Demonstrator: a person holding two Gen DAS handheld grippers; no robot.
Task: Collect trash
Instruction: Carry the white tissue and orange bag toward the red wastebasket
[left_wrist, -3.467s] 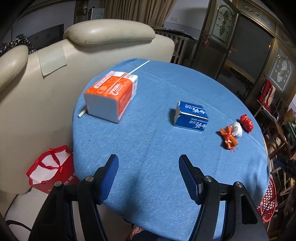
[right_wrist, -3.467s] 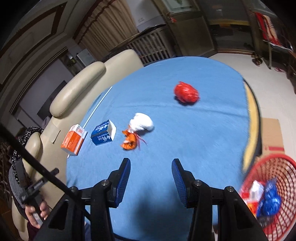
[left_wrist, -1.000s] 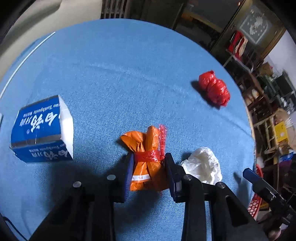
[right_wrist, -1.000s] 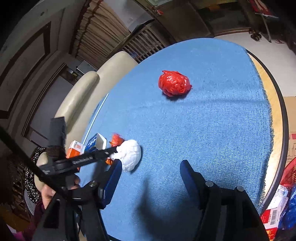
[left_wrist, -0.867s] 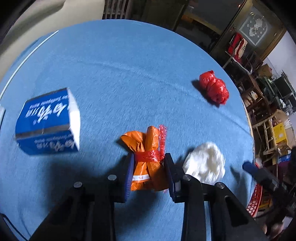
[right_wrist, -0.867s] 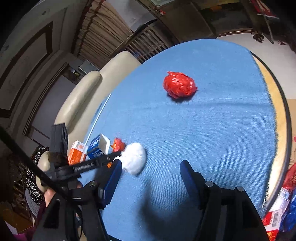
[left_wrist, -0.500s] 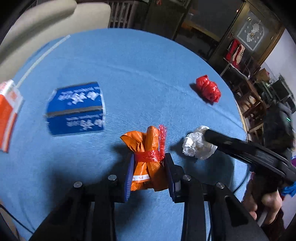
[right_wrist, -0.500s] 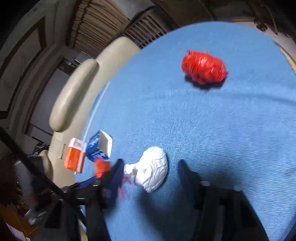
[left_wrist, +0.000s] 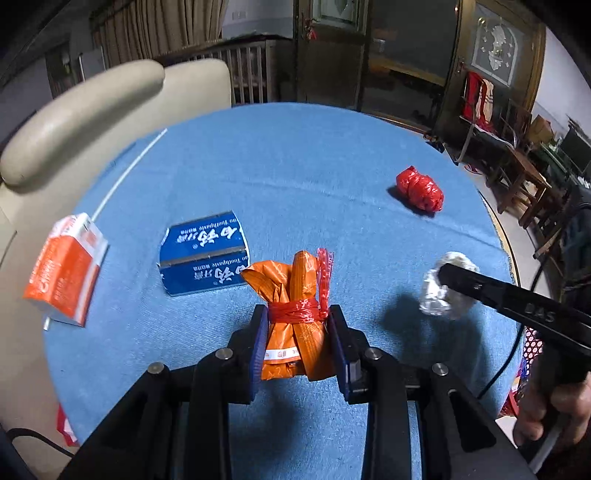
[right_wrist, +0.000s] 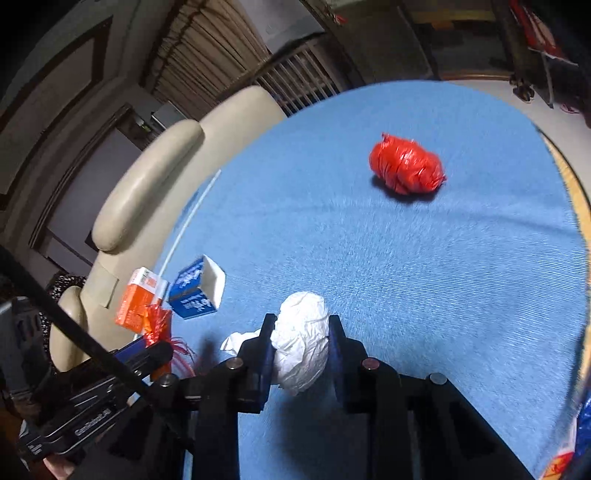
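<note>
My left gripper is shut on an orange bag bundle tied with red string, lifted above the blue tablecloth. In the right wrist view my right gripper is shut on a crumpled white paper ball; the left wrist view shows that ball at the right, in the right gripper's black finger. A red bag ball lies far right on the table. A blue toothpaste box and an orange-and-white carton lie at the left.
A cream armchair stands behind the table on the left. A red mesh basket with trash sits below the table's right edge. A person's hand holds the right gripper's handle. Dark wooden furniture lines the back.
The left gripper rose and drew back with the orange bundle held. The right gripper moved in around the white paper ball and shut on it.
</note>
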